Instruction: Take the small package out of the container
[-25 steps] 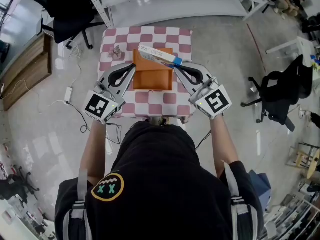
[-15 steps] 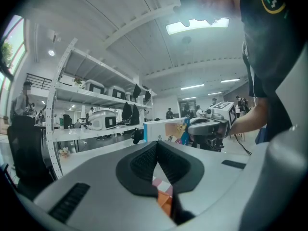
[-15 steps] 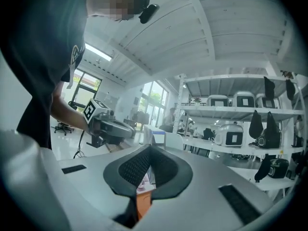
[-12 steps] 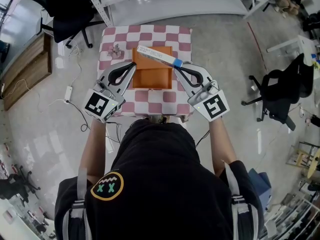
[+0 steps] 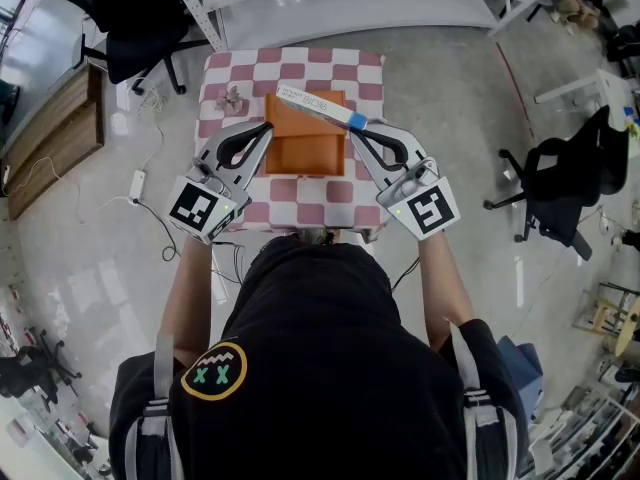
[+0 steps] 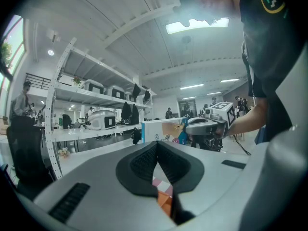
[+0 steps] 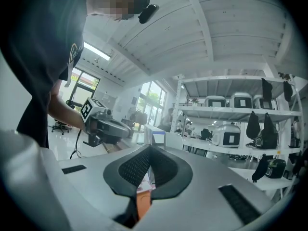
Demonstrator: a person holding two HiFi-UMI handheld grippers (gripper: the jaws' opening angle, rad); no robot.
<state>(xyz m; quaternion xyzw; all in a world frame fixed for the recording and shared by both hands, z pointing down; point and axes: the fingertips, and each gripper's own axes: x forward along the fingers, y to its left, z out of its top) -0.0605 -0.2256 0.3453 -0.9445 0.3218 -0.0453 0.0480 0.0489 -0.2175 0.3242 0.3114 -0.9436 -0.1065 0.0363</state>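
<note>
An orange container (image 5: 305, 153) lies on a small table with a pink-and-white checked cloth (image 5: 225, 68). The small package (image 5: 318, 105), a long white box with a blue end, hangs level above the container's far edge. My right gripper (image 5: 356, 130) is shut on its blue end. In the right gripper view the package (image 7: 158, 137) juts out past the closed jaws. My left gripper (image 5: 268, 134) is shut at the container's left rim; whether it pinches the rim I cannot tell. In the left gripper view the package (image 6: 161, 129) and the orange container (image 6: 166, 202) both show.
A small pinkish-grey object (image 5: 235, 101) lies on the cloth left of the container. Black office chairs stand at the back left (image 5: 130, 28) and at the right (image 5: 560, 193). A white bench (image 5: 350, 8) runs behind the table. Cables (image 5: 150, 208) trail on the floor at the left.
The right gripper and the package have shifted slightly to the right and tilted a little. The left gripper and the container have stayed put.
</note>
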